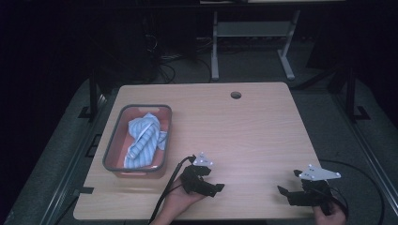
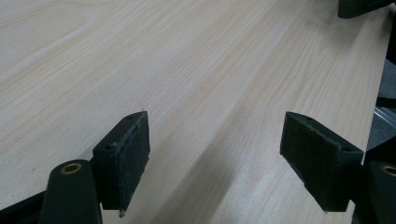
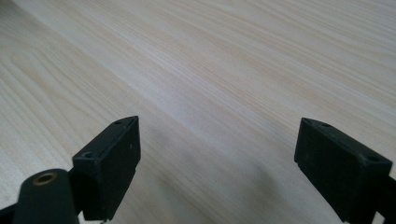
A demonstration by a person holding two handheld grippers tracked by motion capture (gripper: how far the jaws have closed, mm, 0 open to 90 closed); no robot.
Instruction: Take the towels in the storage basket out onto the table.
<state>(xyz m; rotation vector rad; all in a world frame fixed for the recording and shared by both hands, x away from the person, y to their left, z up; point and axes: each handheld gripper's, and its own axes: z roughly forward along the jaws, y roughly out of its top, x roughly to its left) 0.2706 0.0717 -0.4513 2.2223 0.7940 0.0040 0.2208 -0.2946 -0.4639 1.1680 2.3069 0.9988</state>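
A grey-rimmed tray (image 1: 111,140) sits at the table's left and holds a crumpled blue-and-white striped cloth (image 1: 143,138). My left gripper (image 1: 217,189) rests low near the front edge, just right of the tray, with its jaws pointing to the right. In the left gripper view it (image 2: 215,154) is open above bare wood, nothing between its pads (image 2: 130,156). My right gripper (image 1: 284,193) lies at the front right, pointing left. Its own view shows the right gripper (image 3: 218,161) open over bare wood too.
The light wooden table (image 1: 244,136) has a round cable hole (image 1: 235,95) near its far edge. Black cables (image 1: 165,192) trail from both grippers off the front edge. A white desk frame (image 1: 253,44) and dark floor lie beyond the table.
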